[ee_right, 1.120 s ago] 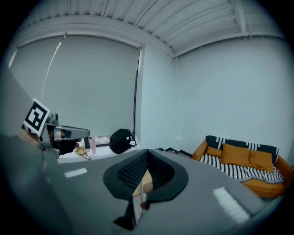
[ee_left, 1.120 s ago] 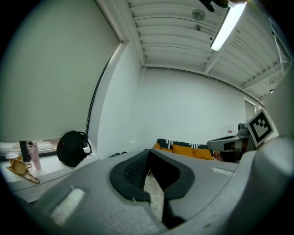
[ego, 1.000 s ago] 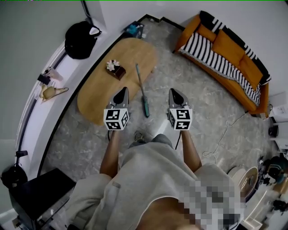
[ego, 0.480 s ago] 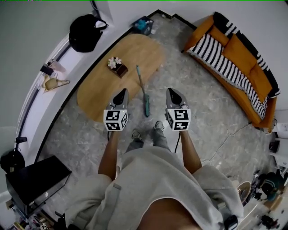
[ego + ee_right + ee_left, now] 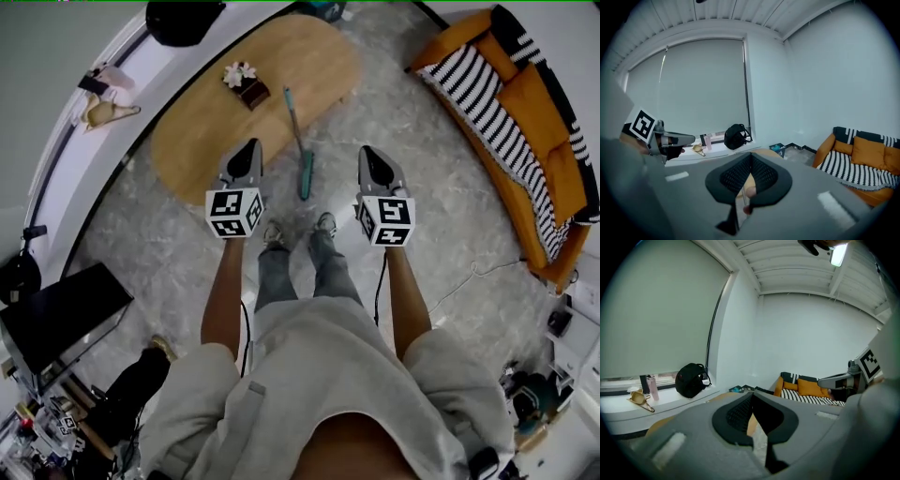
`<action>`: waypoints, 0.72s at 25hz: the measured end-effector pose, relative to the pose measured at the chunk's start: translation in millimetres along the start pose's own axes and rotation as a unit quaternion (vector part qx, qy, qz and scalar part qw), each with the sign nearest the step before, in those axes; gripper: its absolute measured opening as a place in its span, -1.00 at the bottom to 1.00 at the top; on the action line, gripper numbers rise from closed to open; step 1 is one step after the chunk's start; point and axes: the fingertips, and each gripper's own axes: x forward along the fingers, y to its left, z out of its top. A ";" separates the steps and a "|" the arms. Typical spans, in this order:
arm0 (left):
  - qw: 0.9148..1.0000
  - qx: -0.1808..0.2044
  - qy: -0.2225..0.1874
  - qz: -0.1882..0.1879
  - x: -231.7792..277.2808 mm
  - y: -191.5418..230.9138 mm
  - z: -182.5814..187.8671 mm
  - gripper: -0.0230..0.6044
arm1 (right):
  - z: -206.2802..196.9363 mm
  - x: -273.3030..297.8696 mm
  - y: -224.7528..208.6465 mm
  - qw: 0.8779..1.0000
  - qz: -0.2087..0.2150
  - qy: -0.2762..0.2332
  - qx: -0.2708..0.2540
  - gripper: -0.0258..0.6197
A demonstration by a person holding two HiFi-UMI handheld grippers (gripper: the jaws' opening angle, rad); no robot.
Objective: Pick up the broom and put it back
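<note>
Brown box (image 5: 253,94) holding white flowers (image 5: 236,73), teal broom (image 5: 305,174)

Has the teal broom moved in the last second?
No. The teal long-handled broom keeps its place against the oval wooden table: handle end at its edge, head on the floor. Only the camera shifted.

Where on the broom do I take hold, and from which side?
Take the broom by its thin handle just above the teal head, coming down from above with the jaws across the shaft. It lies pointing away from the feet, head nearest, handle end by the table, so that lower stretch is probably easiest.
</note>
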 end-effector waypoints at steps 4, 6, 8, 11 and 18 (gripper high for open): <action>1.000 -0.016 0.014 0.010 4.0 11.8 -31.0 -0.92 | -23.0 14.0 6.0 1.000 0.001 0.011 0.008 -0.92; 0.999 -0.025 0.021 0.008 4.7 17.1 -47.5 -0.92 | -35.6 21.0 12.4 1.000 -0.001 0.018 0.011 -0.92; 0.999 -0.028 0.026 0.002 8.1 23.3 -60.4 -0.92 | -45.1 30.0 18.8 1.000 -0.003 0.022 0.011 -0.92; 0.999 -0.028 0.033 -0.007 17.5 30.5 -80.0 -0.92 | -62.1 40.0 23.1 0.999 -0.011 0.026 0.019 -0.92; 0.998 -0.034 0.049 -0.020 45.1 43.6 -126.9 -0.91 | -116.9 47.3 20.1 0.997 -0.039 0.054 0.025 -0.92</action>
